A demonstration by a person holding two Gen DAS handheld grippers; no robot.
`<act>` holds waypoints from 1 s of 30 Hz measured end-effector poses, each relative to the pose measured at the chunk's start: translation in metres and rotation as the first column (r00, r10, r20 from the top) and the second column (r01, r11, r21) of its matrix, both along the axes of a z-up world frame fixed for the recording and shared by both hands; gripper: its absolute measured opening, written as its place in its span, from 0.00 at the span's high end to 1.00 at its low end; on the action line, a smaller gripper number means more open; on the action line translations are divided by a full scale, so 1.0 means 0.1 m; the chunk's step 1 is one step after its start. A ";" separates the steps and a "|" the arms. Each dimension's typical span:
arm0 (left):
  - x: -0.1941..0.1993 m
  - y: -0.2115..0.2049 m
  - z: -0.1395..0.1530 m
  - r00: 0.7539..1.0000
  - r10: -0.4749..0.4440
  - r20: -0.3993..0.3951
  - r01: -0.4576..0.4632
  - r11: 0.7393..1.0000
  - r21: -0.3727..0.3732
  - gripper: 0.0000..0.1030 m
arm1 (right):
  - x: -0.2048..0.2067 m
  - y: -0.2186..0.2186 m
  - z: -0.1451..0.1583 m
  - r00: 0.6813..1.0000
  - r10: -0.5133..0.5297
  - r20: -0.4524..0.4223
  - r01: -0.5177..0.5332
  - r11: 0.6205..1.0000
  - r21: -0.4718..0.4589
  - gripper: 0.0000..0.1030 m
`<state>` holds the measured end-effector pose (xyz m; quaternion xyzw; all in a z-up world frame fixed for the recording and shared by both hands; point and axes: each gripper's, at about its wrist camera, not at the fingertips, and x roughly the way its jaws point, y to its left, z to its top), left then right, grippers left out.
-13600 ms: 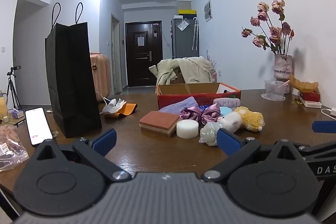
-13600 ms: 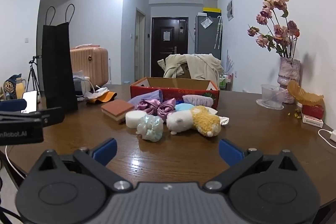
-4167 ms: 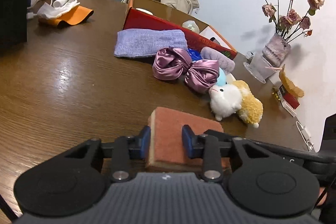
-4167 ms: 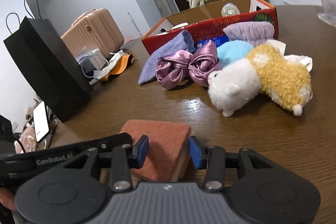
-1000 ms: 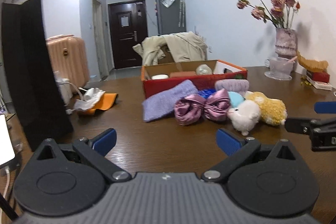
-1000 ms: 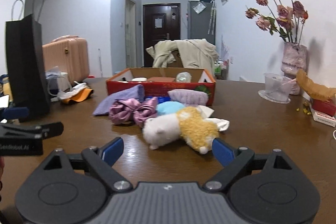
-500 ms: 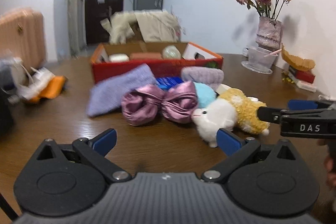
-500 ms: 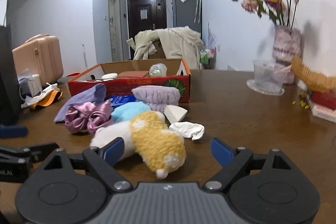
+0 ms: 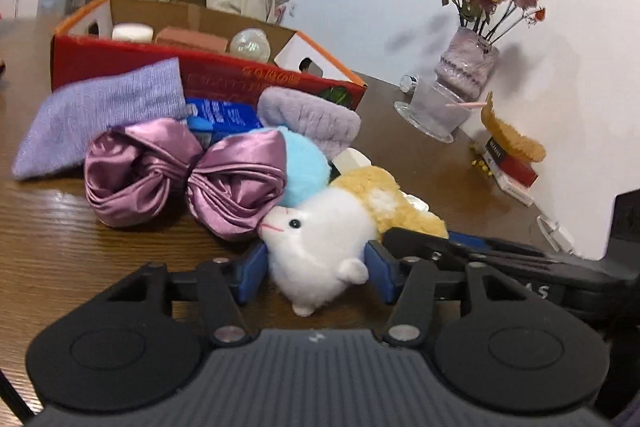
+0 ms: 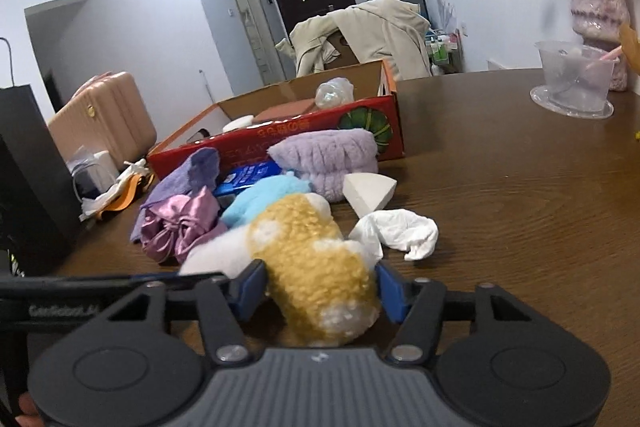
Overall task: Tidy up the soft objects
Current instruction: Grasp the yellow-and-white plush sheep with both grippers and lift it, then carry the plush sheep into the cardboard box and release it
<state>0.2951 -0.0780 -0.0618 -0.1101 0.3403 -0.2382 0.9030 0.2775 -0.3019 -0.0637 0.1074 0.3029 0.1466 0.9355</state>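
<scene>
Both hand-held grippers have swung in from the open tabletop and dropped onto the plush toy (image 9: 320, 239), their jaws just closing from wide apart to about half. Now the left hand-held gripper (image 9: 316, 269) brackets the white head end, its blue pads against the fur on either side, while the right hand-held gripper (image 10: 320, 291) squeezes the yellow woolly rear, which bulges slightly between its pads. Two grips suit a floppy body that would sag from one end. How firmly the left pads bite is hard to judge. The toy lies on the tabletop (image 10: 520, 211), touching the satin bow scrunchie (image 9: 184, 175) and the blue fluffy ball (image 9: 304, 163). Behind stands the red cardboard box (image 10: 320, 131), holding a sponge and a round pad, probably the toy's destination.
</scene>
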 end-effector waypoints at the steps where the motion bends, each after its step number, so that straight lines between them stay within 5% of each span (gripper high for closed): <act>1: -0.05 -0.01 0.02 1.000 0.000 0.002 0.000 1.000 0.014 0.48 | -0.06 0.01 0.03 1.000 0.000 0.001 0.000 1.000 -0.003 0.50; 5: -0.29 0.11 0.06 1.000 -0.018 -0.003 0.018 1.000 0.022 0.46 | -0.51 0.16 0.06 1.000 0.004 0.012 -0.004 0.999 -0.045 0.54; 7: -0.38 0.22 0.05 0.999 0.030 0.020 -0.032 0.997 0.072 0.38 | -0.74 0.27 0.04 1.000 0.026 0.003 -0.026 0.999 -0.040 0.57; 12: -0.65 0.66 0.19 0.978 0.200 0.064 -0.205 0.973 0.101 0.26 | -1.29 0.70 0.17 0.943 0.323 0.085 -0.324 0.946 -0.008 0.60; 15: -0.86 0.84 0.28 0.970 0.231 0.080 -0.237 0.969 0.067 0.20 | -1.28 0.67 0.31 0.959 0.257 0.121 -0.255 0.966 -0.035 0.54; 19: -1.05 0.89 0.30 0.982 0.186 0.024 -0.186 0.983 -0.003 0.17 | -0.92 0.52 0.31 0.992 0.113 0.049 -0.116 0.991 0.059 0.40; 22: -1.09 0.93 0.18 0.986 0.163 -0.035 -0.164 0.985 -0.053 0.15 | -0.75 0.61 0.24 0.993 0.115 -0.003 -0.114 0.986 0.118 0.39; 25: -1.02 1.00 0.02 0.979 0.151 -0.136 -0.168 0.978 -0.120 0.29 | -0.63 0.63 0.07 0.991 0.099 -0.084 -0.081 0.977 0.195 0.40; 27: -0.97 1.05 -0.08 0.971 0.121 -0.205 -0.162 0.967 -0.195 0.49 | -0.63 0.67 0.00 0.990 0.101 -0.098 -0.074 0.966 0.248 0.47; 30: -0.94 1.08 -0.13 0.970 0.115 -0.216 -0.167 0.956 -0.242 0.52 | -0.66 0.66 -0.04 0.988 0.108 -0.112 -0.072 0.955 0.289 0.54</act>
